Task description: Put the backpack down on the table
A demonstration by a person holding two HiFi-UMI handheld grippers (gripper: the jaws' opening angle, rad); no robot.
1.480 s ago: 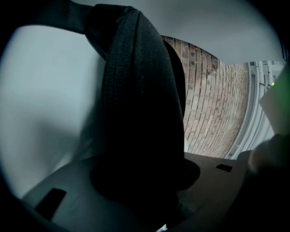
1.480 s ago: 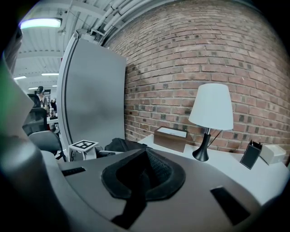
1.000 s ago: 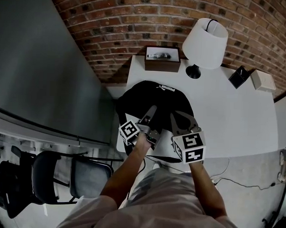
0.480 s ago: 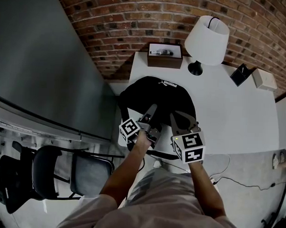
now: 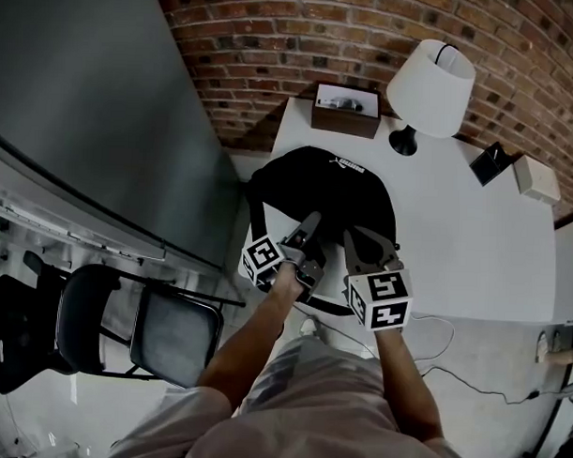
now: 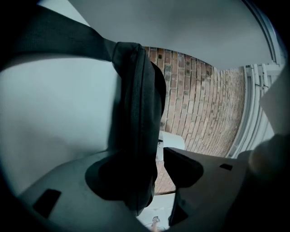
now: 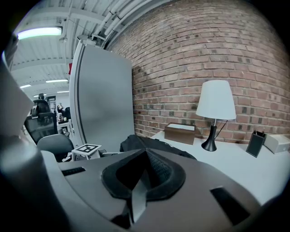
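The black backpack (image 5: 321,187) lies on the left end of the white table (image 5: 473,249), its near side hanging over the edge. My left gripper (image 5: 308,232) is at its near edge. In the left gripper view a black strap (image 6: 136,113) runs between the jaws against one pad, and a narrow gap shows beside the other pad, so the left gripper (image 6: 158,174) is slightly open. My right gripper (image 5: 369,243) is just to the right, over the backpack's near edge. Its pads meet in the right gripper view, so the right gripper (image 7: 144,176) is shut, with the backpack (image 7: 136,141) beyond.
At the table's back stand a white lamp (image 5: 432,78), a brown box (image 5: 347,111), a small black holder (image 5: 492,163) and a white box (image 5: 535,179). A grey cabinet (image 5: 103,95) rises on the left, with a black chair (image 5: 175,332) below. A cable (image 5: 433,332) lies on the floor.
Only the head view has shifted. Both grippers stay at the backpack's near edge, and the backpack rests on the table as before.
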